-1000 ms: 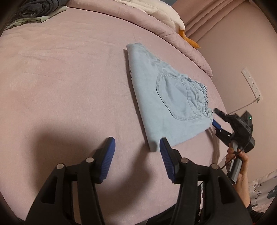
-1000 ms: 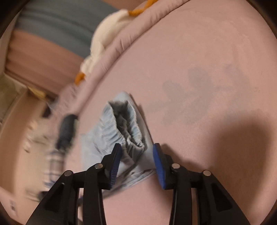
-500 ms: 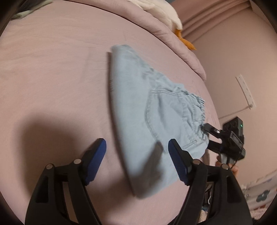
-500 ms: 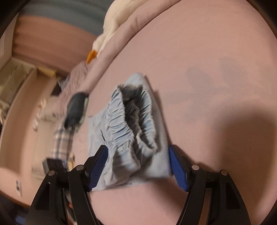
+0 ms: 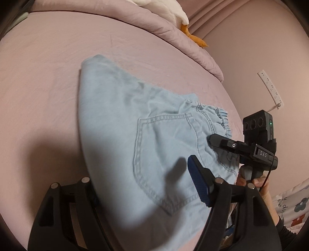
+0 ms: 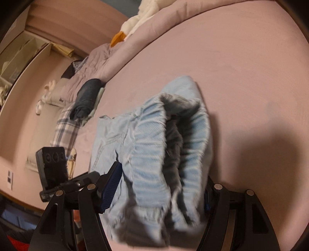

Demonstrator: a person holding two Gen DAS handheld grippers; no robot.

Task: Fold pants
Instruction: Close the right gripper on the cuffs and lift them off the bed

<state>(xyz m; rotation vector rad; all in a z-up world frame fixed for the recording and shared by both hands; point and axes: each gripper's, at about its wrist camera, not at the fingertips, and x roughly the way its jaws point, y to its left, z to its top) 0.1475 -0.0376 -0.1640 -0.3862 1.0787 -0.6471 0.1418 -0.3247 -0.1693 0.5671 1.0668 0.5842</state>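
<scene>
Pink bed [image 5: 48, 81] fills view ahead of fingers. Rumpled pink duvet [image 5: 135, 21] along far edge, white plush toy [image 5: 166, 7] on it. Pink wall [image 5: 251, 48] right of fingers, white power strip [image 5: 270, 88] mounted. Shelving [image 6: 21, 56] far left in right wrist view. Dim warm light.

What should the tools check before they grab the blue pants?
1. Left tool open, jaws just opened, pants between them: ok.
2. Right tool open, jaws just opened, waistband between them: ok.
3. Pants lie folded on the bed: ok.
4. Waistband layers lie flat together: not ok, they gape.
5. Every layer is inside the jaws: cannot tell.
</scene>
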